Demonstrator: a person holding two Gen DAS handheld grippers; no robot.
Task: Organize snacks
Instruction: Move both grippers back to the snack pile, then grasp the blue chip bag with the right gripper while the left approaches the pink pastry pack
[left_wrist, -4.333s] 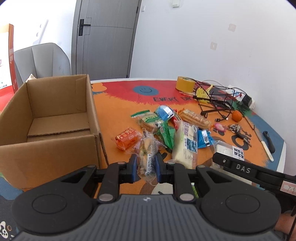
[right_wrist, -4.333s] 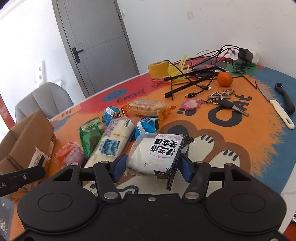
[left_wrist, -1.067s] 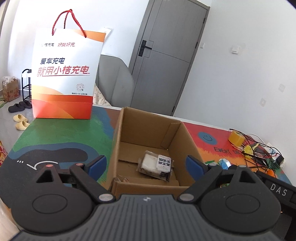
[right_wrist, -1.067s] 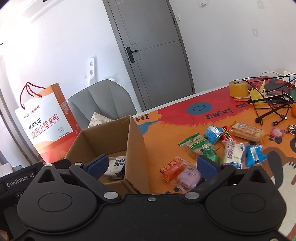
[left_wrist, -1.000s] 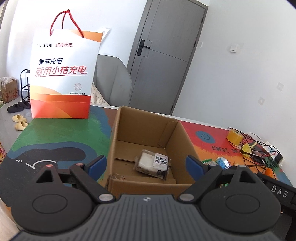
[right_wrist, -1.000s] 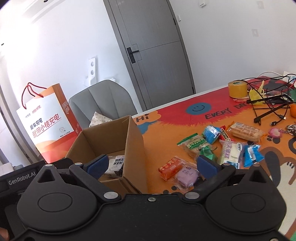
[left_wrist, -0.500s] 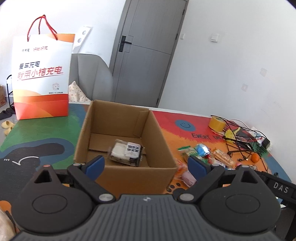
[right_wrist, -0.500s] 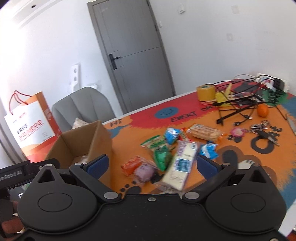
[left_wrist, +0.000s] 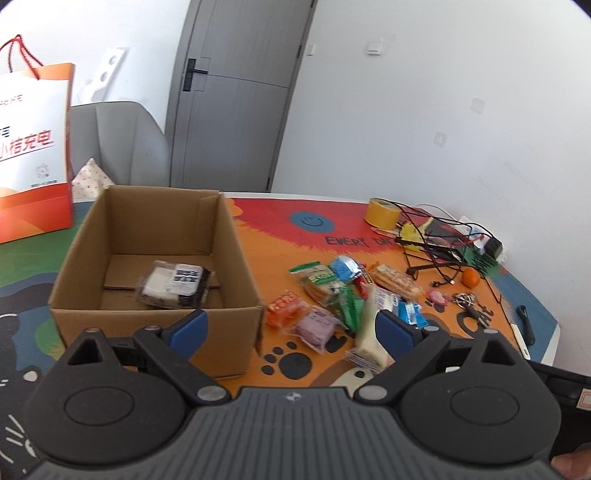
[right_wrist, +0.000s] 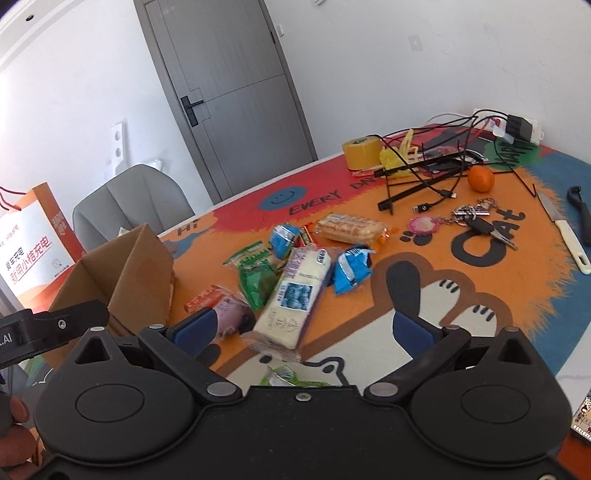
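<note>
Right wrist view: the right gripper (right_wrist: 303, 325) has its jaws spread wide with nothing between them, and the long white snack bar (right_wrist: 295, 295) lies just ahead of the gap. Its long axis runs from near, at the jaws, to far and slightly right, so it points roughly along the fingers. A purple packet (right_wrist: 232, 314) sits just beside the left finger, with green, blue and orange packets crowded beyond.

In the left wrist view the left gripper (left_wrist: 291, 328) is likewise wide open and empty, aimed between the cardboard box (left_wrist: 236, 236) on the left and the pile on the right. The right gripper looks nearer the bar. One black-and-white packet (left_wrist: 173, 284) lies inside the box.

The tabletop (right_wrist: 480, 291) wears a bright orange cartoon mat. Tape roll, cables, an orange, keys and a knife lie far right. A grey door (right_wrist: 236, 92) and chair stand behind.
</note>
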